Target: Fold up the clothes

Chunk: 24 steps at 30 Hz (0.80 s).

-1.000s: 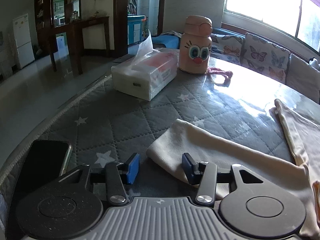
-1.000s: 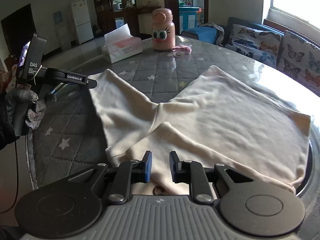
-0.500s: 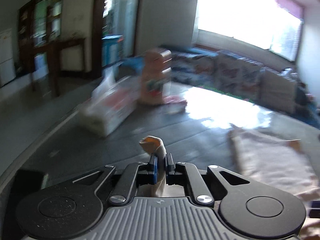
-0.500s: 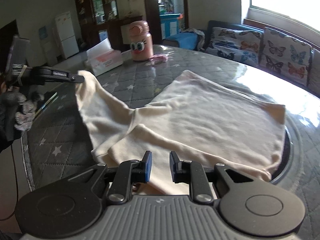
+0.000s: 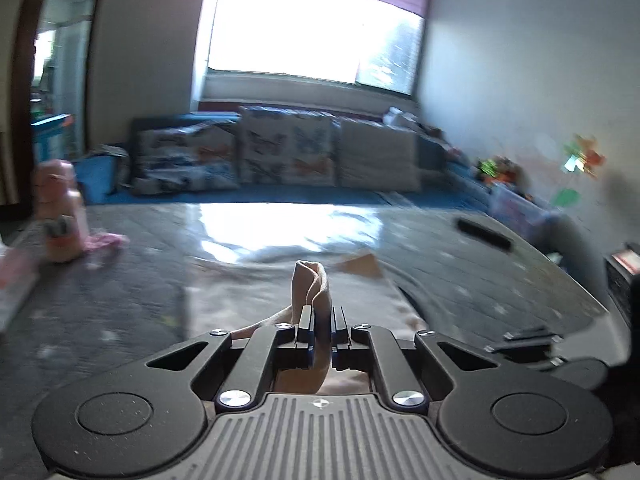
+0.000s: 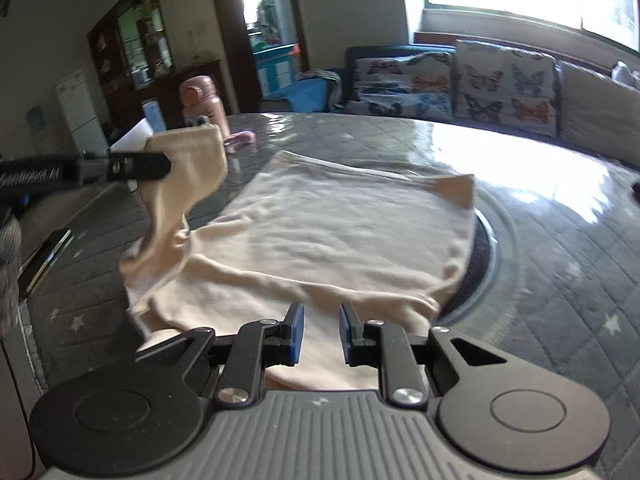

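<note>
Above the desk's left side, left tongs [image 6: 166,166] clenched on cream knit garment's [image 6: 340,232] sleeve end, body spread rightward. Right tongs [image 6: 321,334] slightly parted over near hem, gripping nothing.

Backlit room, blown-out window [image 5: 316,28].
Glare streaks the bench [image 6: 500,152]; left view smears with motion blur, fisheye edges darken and bend.

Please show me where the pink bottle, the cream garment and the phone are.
pink bottle [image 6: 202,98]: right wrist view, on its body.
cream garment [image 6: 340,236]: right wrist view, on its flat middle.
phone [image 6: 44,256]: right wrist view, on its edge.
</note>
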Available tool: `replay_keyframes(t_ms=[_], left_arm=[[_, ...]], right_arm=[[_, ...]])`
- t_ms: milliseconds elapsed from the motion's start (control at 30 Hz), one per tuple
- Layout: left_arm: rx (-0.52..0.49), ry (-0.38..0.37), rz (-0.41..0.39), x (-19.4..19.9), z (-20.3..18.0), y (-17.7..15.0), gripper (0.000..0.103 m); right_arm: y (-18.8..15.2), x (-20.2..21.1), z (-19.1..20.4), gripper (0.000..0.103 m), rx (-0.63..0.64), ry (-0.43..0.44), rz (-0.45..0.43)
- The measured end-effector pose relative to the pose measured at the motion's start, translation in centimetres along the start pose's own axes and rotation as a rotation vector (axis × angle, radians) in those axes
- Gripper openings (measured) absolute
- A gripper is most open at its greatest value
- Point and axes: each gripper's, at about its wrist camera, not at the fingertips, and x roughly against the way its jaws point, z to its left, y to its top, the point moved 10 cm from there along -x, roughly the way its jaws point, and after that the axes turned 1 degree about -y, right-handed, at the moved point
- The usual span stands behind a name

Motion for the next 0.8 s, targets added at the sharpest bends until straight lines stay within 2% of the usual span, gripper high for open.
replay_keyframes(t_ms=[300, 333, 433, 600, 800], left_arm=[[-0.084, -0.087, 0.133, -3.5, -4.6, -4.7, 0.013], [-0.095, -0.095, 0.141, -3.5, -4.7, -5.1, 0.016], [-0.108, -0.094, 0.141, -2.9, -4.3, -5.6, 0.041], [-0.115, -0.032, 0.107, -1.3, -1.3, -5.3, 0.042], [-0.09, 0.103, 0.117, 0.8, 4.9, -6.7, 0.046]], right_arm=[[-1.6, -0.4, -3.1, 0.019, -0.105, -0.028, 0.032], [-1.7, -0.5, -3.3, 0.019, -0.116, -0.03, 0.035], [-1.7, -0.5, -3.6, 0.019, -0.141, -0.028, 0.036], [-1.7, -0.9, -3.2, 0.019, -0.163, 0.003, 0.045], [-1.9, -2.2, -1.5, 0.019, -0.144, 0.04, 0.081]])
